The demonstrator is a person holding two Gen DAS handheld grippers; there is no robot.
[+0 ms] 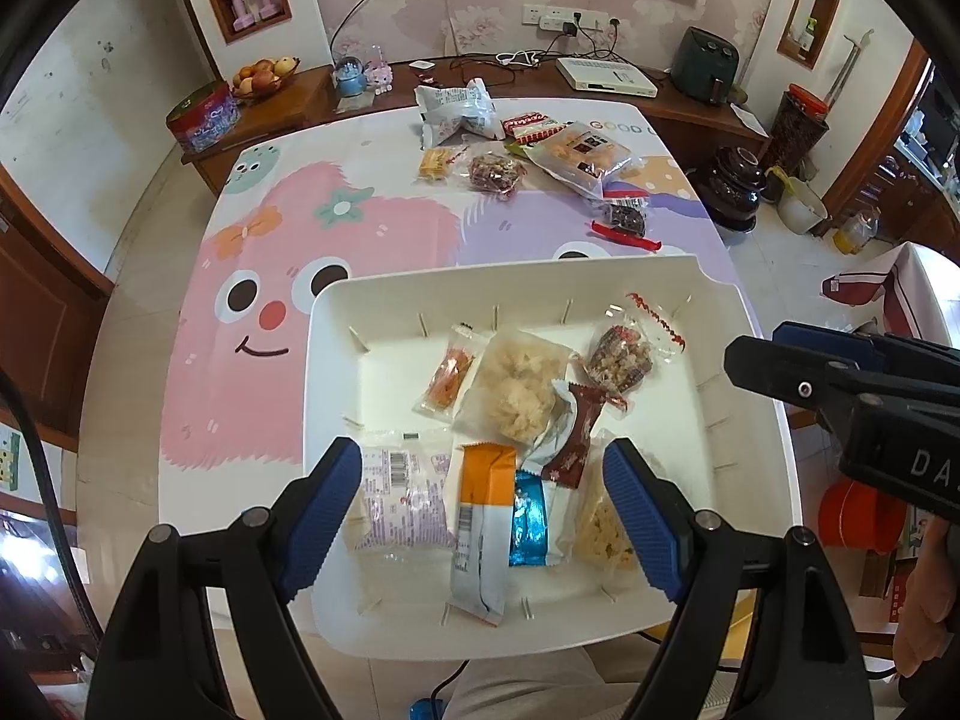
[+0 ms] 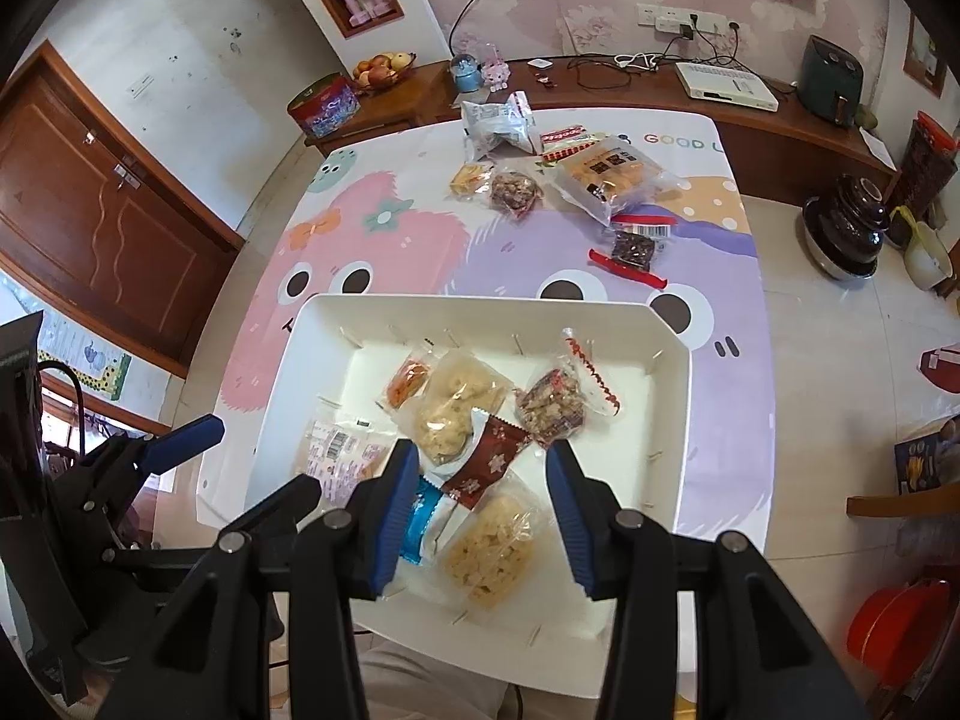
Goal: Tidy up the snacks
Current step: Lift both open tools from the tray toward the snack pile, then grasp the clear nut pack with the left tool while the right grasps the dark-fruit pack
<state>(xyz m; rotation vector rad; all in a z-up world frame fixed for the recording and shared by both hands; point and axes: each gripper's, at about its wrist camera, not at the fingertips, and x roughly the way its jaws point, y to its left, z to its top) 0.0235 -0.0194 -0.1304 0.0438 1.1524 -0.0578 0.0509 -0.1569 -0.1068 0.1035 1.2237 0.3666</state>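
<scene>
Two grippers hang above a white tray (image 1: 336,324) that sits at the near end of a table covered by a cartoon-monster cloth (image 1: 288,252). The left gripper (image 1: 483,498) has its blue pads spread wide, with nothing pressed between them. Beneath its gap lie an orange-and-white packet (image 1: 483,516) and a blue foil packet (image 1: 528,516); by its left pad is a purple-printed packet (image 1: 402,498), and by its right pad a clear bag of pale yellow pieces (image 1: 600,534). Further ahead of it in the tray lie a clear bag of puffed pale snack (image 1: 516,384), a small orange-filled sachet (image 1: 447,378), a dark red wrapper (image 1: 576,438) and a nut-mix bag with a red-printed edge (image 1: 624,354).

The right gripper (image 2: 480,510) stands part open over the same tray, its pads apart and gripping nothing; the yellow pieces and the dark red wrapper show between and under its fingers, whether it touches them cannot be told.

Well beyond both grippers, at the far end of the table, a loose pile of unsorted snacks (image 1: 540,150) lies outside the tray: a white crumpled bag (image 1: 456,108), a large biscuit pack (image 1: 582,156), and a dark sachet with red ends (image 1: 627,222).
</scene>
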